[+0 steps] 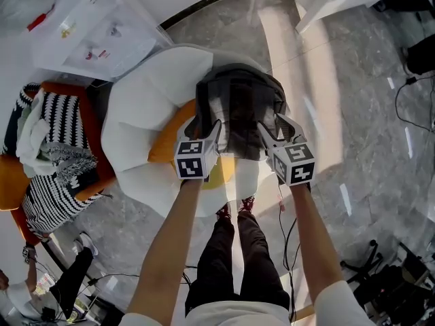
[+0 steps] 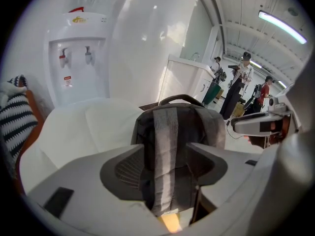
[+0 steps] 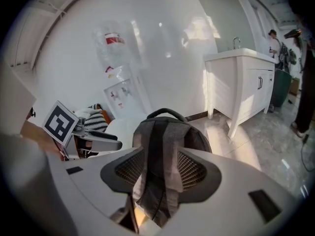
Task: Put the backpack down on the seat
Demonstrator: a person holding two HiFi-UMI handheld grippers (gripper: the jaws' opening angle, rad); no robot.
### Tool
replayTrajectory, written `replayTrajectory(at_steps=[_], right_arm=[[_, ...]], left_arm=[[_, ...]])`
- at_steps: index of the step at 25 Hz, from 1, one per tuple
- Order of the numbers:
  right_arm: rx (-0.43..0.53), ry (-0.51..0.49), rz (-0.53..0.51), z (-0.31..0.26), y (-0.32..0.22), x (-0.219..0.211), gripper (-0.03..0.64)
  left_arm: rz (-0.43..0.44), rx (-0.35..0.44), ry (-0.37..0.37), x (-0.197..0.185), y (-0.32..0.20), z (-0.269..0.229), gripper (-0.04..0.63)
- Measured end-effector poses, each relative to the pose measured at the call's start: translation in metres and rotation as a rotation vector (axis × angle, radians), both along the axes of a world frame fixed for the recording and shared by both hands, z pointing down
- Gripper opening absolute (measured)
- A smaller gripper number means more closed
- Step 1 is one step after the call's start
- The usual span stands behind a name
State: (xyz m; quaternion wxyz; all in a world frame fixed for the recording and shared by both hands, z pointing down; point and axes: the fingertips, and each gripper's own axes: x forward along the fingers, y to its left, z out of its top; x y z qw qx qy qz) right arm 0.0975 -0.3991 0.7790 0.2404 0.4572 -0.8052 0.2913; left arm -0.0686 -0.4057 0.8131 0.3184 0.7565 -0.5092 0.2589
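Observation:
A dark grey backpack (image 1: 238, 107) stands upright on the orange seat cushion (image 1: 170, 138) of a white petal-shaped chair (image 1: 136, 114), its carry handle on top. My left gripper (image 1: 206, 129) is at its front left and my right gripper (image 1: 275, 129) at its front right. In the left gripper view the left gripper (image 2: 165, 166) is open, with a light grey shoulder strap (image 2: 165, 146) hanging loose between its jaws. The right gripper (image 3: 160, 168) is open too, around the other strap (image 3: 160, 151), which nearly fills the gap between its pads.
An orange chair piled with striped black-and-white cloths (image 1: 58, 148) stands to the left. A water dispenser (image 2: 78, 58) is behind the white chair, and a white sink cabinet (image 3: 246, 82) is to the right. Several people (image 2: 243, 77) stand far off. Cables (image 1: 414, 107) lie on the floor.

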Motion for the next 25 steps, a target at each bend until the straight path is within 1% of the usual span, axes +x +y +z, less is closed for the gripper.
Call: replayTrajectory(at_steps=[5, 9, 15, 18, 20, 22, 25], right_arm=[[0.002, 0.007, 0.003, -0.006, 0.006, 0.000, 0.186], [0.009, 0.014, 0.006, -0.014, 0.011, 0.000, 0.186], [-0.004, -0.012, 0.005, -0.028, 0.022, -0.002, 0.186], [-0.013, -0.014, 0.018, -0.034, 0.029, 0.000, 0.184], [-0.010, -0.016, 0.043, -0.040, 0.033, 0.002, 0.185], [-0.008, -0.015, 0.062, -0.046, 0.039, 0.005, 0.184], [0.000, 0.007, 0.066, -0.057, 0.049, 0.009, 0.184]], left_arm=[[-0.001, -0.004, 0.020, 0.000, 0.005, -0.004, 0.281], [0.026, -0.002, 0.011, 0.001, 0.012, -0.009, 0.281], [0.075, -0.005, 0.032, 0.007, 0.021, -0.022, 0.284], [0.084, 0.002, 0.044, 0.006, 0.026, -0.030, 0.276], [0.086, 0.006, 0.053, 0.003, 0.030, -0.036, 0.257], [0.087, 0.011, 0.053, -0.002, 0.036, -0.043, 0.205], [0.093, 0.009, 0.048, -0.010, 0.049, -0.051, 0.190]])
